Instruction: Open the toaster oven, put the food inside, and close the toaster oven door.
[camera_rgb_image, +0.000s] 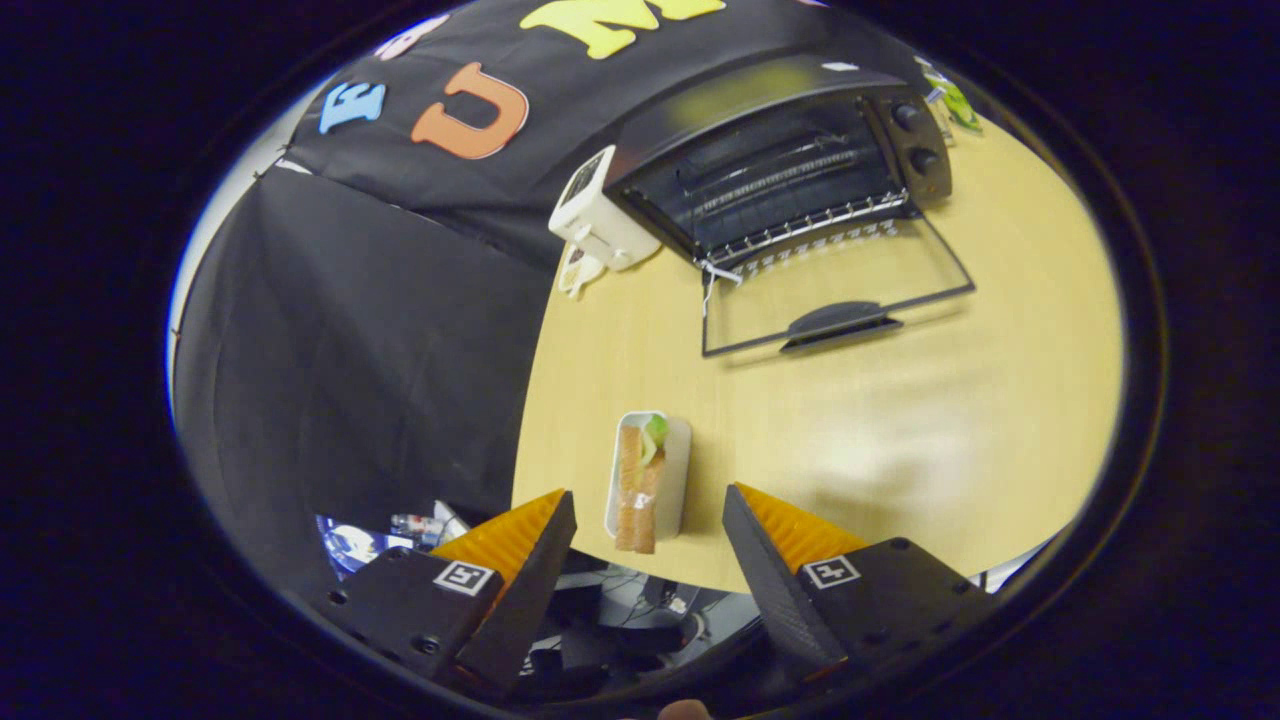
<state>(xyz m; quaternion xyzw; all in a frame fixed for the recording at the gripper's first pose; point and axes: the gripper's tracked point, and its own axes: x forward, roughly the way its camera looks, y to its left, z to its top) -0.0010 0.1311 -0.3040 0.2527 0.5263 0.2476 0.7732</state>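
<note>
Gripper: your gripper (648, 505) hangs above the near edge of the table; its two fingers stand wide apart with nothing pressed between them.
Food: you have a sandwich (638, 490) with a bit of green at its far end, lying lengthwise in a small white tray (681, 470); the tray sits in the gap between your fingertips, a little nearer the left one, and apart from both; the sandwich's near end overhangs the tray's near rim.
Toaster oven: the toaster oven (775, 155) stands at the far side of the table, well beyond the fingers and somewhat to the right of the tray; its cavity is exposed, with a wire rack (800, 215) inside.
Door: the oven's glass door (840, 295) is already dropped flat toward you onto the table, handle (840, 322) at its near edge.
Knobs: you see two dark knobs (912, 135) on the oven's right-hand panel, one above the other.
Neighbour: a white appliance (600, 215) stands just beside the oven's left wall.
Table: the light wooden table (1000, 400) carries all of these; black cloth hangs past its left edge.
</note>
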